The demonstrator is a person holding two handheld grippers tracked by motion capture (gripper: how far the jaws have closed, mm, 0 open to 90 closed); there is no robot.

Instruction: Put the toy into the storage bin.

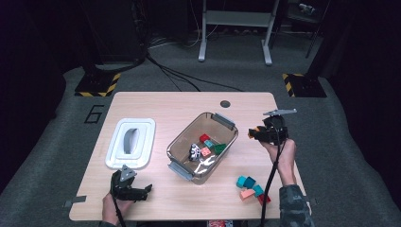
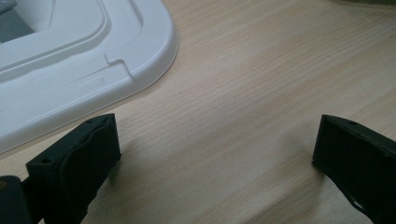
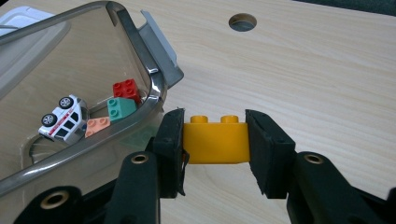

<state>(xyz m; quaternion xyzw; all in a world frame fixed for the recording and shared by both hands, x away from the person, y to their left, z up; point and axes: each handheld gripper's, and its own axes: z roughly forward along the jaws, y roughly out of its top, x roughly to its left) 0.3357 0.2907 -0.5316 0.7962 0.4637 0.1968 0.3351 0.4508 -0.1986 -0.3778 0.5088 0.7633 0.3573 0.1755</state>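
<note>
Yellow plastic, two studs on top: the brick (image 3: 215,142) is clamped by the right gripper (image 3: 214,149); the left gripper (image 2: 217,154) is held open.

Yellow two-stud brick (image 3: 215,141), studs up and level, clamped by its ends between the right gripper (image 3: 214,149) pads, above the desk (image 3: 303,70) just beside the clear bin's (image 3: 154,88) rim.
</note>
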